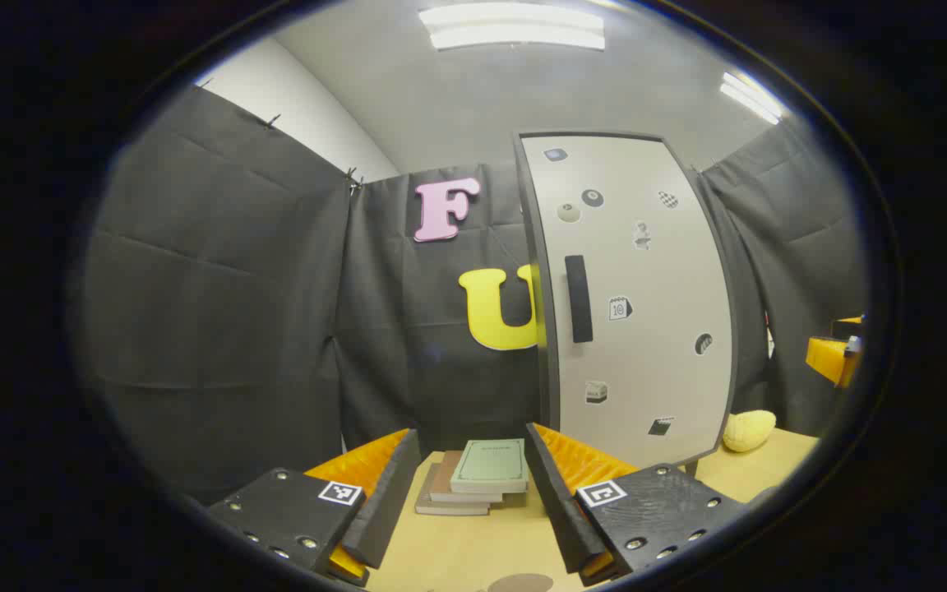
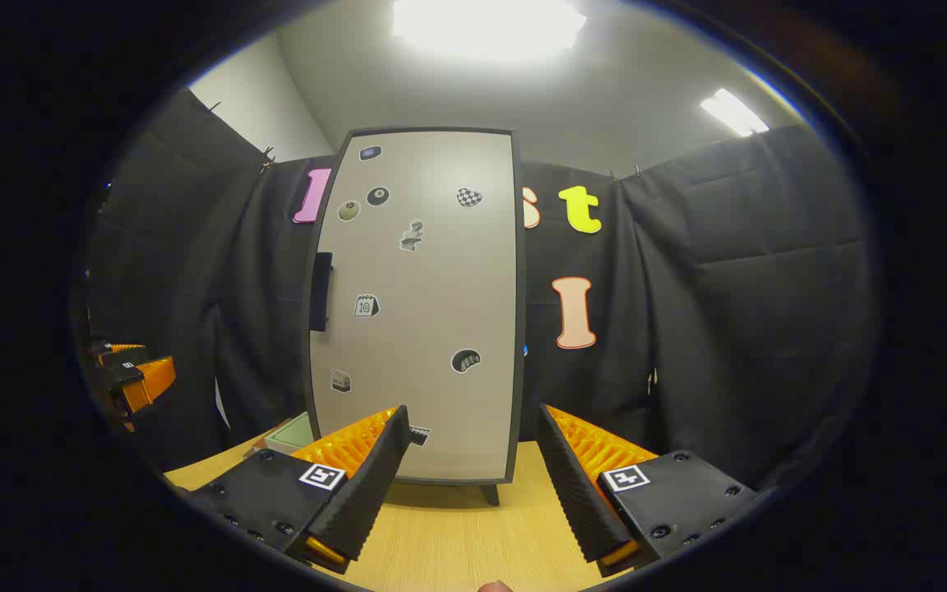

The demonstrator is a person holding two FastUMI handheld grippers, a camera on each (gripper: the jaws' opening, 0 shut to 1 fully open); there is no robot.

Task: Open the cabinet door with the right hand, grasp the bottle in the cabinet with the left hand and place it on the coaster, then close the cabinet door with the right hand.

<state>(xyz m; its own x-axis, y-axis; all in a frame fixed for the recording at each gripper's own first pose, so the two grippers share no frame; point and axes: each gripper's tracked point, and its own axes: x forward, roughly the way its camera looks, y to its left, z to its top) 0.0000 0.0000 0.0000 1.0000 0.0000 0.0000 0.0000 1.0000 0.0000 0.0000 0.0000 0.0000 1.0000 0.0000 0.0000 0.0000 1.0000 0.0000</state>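
In the left gripper view, I held the left hand-held gripper (image 1: 468, 493) low over the desk (image 1: 457, 559), its fingers apart with nothing between them. Beyond them lay a small stack of books (image 1: 478, 478). The cabinet (image 1: 634, 304) stood to the right, its door shut and dotted with stickers, a dark handle (image 1: 578, 298) upright near the door's left edge. A yellow cushion-like thing (image 1: 749, 430) sat on the desk just past the cabinet's right side. At the bottom edge I saw part of a brown round disc (image 1: 520, 583), probably the coaster. The bottle was out of sight, presumably behind the shut door.

In the right gripper view, the right hand-held gripper (image 2: 473, 485) faced the cabinet door (image 2: 416, 304) almost head-on, fingers spread and empty. The handle (image 2: 321, 292) sat at the door's left edge, well up and left of my fingers. The other hand-held gripper (image 2: 132, 378) showed far off at the left.

My worry: the handle looked slim and close to the door, so a badly lined-up pinch could slip off. A hard pull might also shift the cabinet on its small feet, or swing the door toward the waiting left gripper.

The desk was pale wood grain. Black cloth walled the booth, under a grey ceiling with bright strip lights.
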